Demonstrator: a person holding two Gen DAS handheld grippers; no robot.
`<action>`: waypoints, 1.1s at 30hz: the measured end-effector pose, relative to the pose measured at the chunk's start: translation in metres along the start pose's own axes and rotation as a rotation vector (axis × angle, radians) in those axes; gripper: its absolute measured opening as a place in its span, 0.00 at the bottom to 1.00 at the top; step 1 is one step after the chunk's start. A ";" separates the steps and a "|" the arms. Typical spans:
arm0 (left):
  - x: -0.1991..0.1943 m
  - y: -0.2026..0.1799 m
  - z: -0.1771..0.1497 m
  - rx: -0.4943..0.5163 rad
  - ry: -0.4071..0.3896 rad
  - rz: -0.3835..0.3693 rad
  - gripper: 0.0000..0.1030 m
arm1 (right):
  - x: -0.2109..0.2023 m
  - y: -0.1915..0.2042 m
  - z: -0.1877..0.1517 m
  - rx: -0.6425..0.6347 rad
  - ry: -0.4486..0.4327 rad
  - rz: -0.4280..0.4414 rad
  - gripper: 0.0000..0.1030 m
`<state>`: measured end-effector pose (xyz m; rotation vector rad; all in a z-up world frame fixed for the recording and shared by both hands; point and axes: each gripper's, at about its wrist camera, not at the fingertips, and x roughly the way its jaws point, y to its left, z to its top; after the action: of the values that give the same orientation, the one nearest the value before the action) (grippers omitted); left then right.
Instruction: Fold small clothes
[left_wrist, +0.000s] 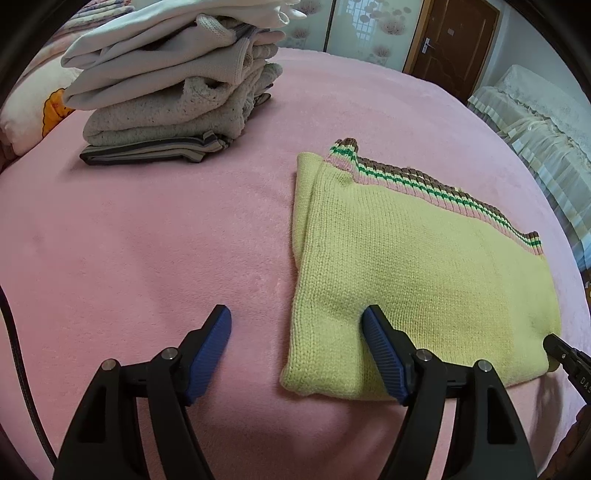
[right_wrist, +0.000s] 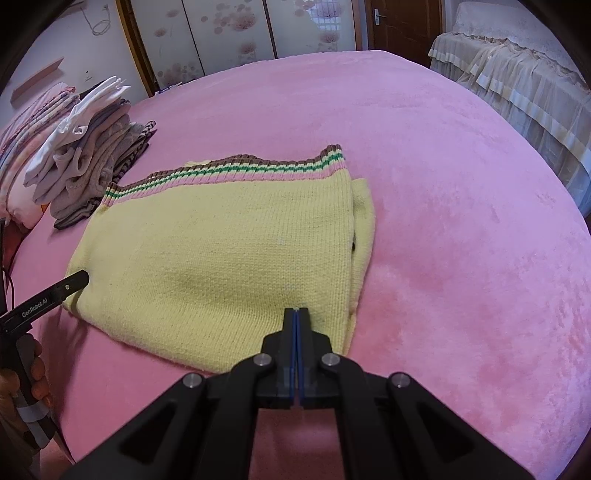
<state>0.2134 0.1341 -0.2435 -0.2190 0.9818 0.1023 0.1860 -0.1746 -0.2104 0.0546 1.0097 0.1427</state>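
Sweater (left_wrist: 413, 280) edge between spread left jaws; right jaws closed.

A folded sweater (right_wrist: 221, 251) lies on the bed (right_wrist: 461, 221); a pile of folded clothes (right_wrist: 85, 166) sits far left of it.

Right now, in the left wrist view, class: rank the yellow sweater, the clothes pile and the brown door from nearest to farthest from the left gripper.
1. Yellow sweater, touching the open left gripper's right finger.
2. Clothes pile, far left on the pink blanket.
3. Brown door, beyond the bed, upper right.
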 end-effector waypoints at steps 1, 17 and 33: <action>-0.001 -0.001 0.001 0.005 0.005 0.004 0.71 | 0.000 0.001 0.000 -0.003 0.003 -0.003 0.00; -0.085 -0.025 0.003 0.056 -0.007 -0.031 0.88 | -0.044 0.025 -0.003 0.004 0.022 0.026 0.02; -0.180 -0.023 0.004 -0.060 -0.098 -0.224 0.99 | -0.115 0.060 -0.009 -0.064 -0.050 0.090 0.02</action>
<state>0.1212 0.1151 -0.0880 -0.3739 0.8522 -0.0620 0.1125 -0.1321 -0.1114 0.0449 0.9525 0.2548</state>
